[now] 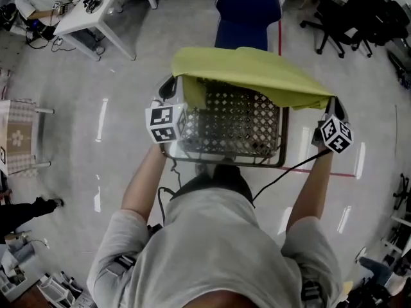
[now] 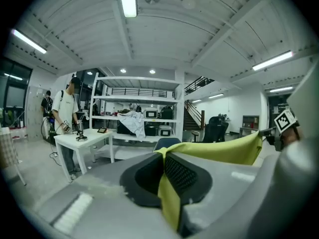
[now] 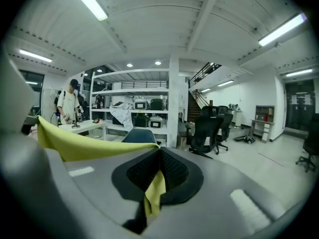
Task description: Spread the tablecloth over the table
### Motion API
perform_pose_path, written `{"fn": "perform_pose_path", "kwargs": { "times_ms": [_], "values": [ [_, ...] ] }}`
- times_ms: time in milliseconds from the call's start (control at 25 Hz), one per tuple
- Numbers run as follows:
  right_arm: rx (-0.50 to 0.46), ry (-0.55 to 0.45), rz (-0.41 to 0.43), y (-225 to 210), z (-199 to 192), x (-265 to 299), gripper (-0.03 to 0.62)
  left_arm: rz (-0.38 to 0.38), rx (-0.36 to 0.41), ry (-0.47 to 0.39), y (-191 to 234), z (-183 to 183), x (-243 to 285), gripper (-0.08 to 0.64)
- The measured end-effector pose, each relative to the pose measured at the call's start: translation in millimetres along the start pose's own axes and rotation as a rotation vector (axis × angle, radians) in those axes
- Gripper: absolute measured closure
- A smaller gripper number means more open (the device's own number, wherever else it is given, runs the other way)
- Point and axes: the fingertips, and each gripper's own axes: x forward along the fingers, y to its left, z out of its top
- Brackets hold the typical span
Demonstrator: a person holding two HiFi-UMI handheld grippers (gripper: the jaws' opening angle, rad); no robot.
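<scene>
A yellow-green tablecloth [image 1: 250, 72] hangs stretched in the air above a small table with a perforated metal top [image 1: 232, 127], covering its far part. My left gripper [image 1: 172, 90] is shut on the cloth's left corner, and my right gripper [image 1: 334, 106] is shut on its right corner. In the left gripper view the tablecloth [image 2: 219, 151] runs from between the dark pads [image 2: 182, 176] off to the right. In the right gripper view the tablecloth [image 3: 84, 144] stretches away to the left from the jaws, with a short tail hanging below the pads [image 3: 172, 176].
A blue chair [image 1: 247, 11] stands just beyond the table. A white desk [image 1: 96, 8] with a person beside it is at the far left, black office chairs [image 1: 359, 21] at the far right. A checked-cloth table [image 1: 16, 136] sits at the left edge. Red floor tape runs near the table.
</scene>
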Motion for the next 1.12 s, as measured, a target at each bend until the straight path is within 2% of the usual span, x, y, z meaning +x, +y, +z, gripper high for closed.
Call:
{"fn": "perform_pose_path", "kwargs": {
  "times_ms": [120, 240, 480, 560, 760, 880, 960, 1120],
  "values": [
    [0.055, -0.008, -0.046, -2.0, -20.4, -29.4, 0.583, -0.023, -0.020, 0.030, -2.3, -23.6, -10.5, 0.532],
    [0.055, 0.002, -0.082, -9.6, -35.4, -51.3, 0.583, -0.037, -0.032, 0.056, -10.0, -39.2, -19.7, 0.532],
    [0.070, -0.036, -0.203, -42.7, -38.7, -91.5, 0.583, -0.074, -0.013, 0.064, -44.8, -51.5, -29.9, 0.532],
    [0.049, -0.035, -0.146, -24.4, -40.9, -83.9, 0.583, -0.031, -0.025, 0.059, -34.4, -49.6, -38.0, 0.532],
    [-0.011, -0.036, 0.178, 74.9, -39.7, -41.4, 0.583, 0.157, -0.069, 0.099, 21.1, -58.8, -77.4, 0.532],
    [-0.002, -0.051, 0.296, 115.4, -38.1, -29.6, 0.583, 0.267, -0.090, 0.103, 54.9, -57.1, -105.4, 0.532],
    [0.011, -0.061, 0.312, 116.5, -36.1, -28.2, 0.583, 0.279, -0.097, 0.126, 57.0, -61.5, -113.7, 0.532],
    [0.045, -0.069, 0.235, 64.0, -35.4, -40.6, 0.583, 0.227, -0.075, 0.176, 26.5, -83.6, -106.6, 0.532]
  ]
}}
